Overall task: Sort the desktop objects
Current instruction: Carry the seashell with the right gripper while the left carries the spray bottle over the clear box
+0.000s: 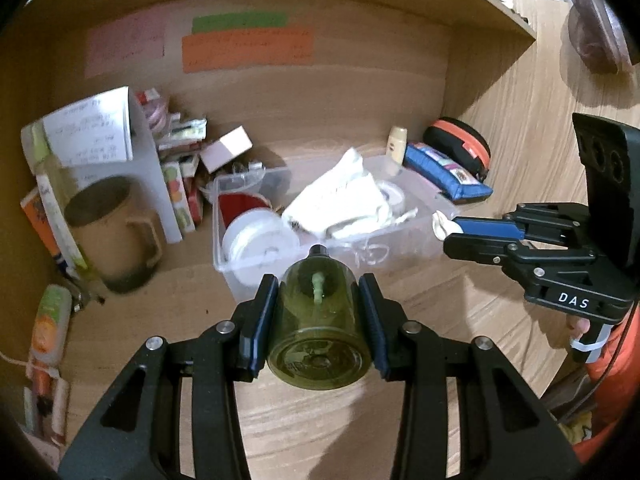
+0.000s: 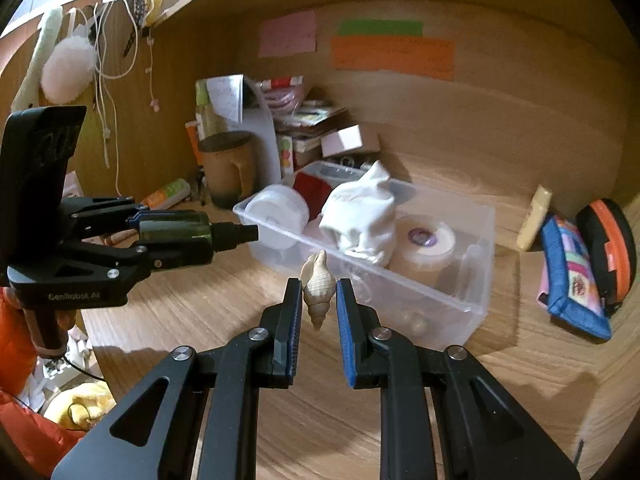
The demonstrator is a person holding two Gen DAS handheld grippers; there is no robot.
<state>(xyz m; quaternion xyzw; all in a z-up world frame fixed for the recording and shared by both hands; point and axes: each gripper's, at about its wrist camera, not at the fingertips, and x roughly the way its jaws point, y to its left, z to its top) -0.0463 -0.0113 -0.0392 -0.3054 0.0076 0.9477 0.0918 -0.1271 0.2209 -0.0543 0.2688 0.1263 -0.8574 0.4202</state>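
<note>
Bottle [image 1: 318,326], green, rigid, slick: left gripper [image 1: 319,320] clamps its body mid-height, held near the clear bin [image 1: 224,256]. Right view: shell [image 2: 318,286], light and brittle, pinched at mid-body by right gripper [image 2: 319,300], near the bin's front wall.

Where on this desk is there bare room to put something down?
Bare wood lies in front of the clear bin, and behind it toward the blue pouch. The left corner around the mug is crowded, and the bin is nearly full.
</note>
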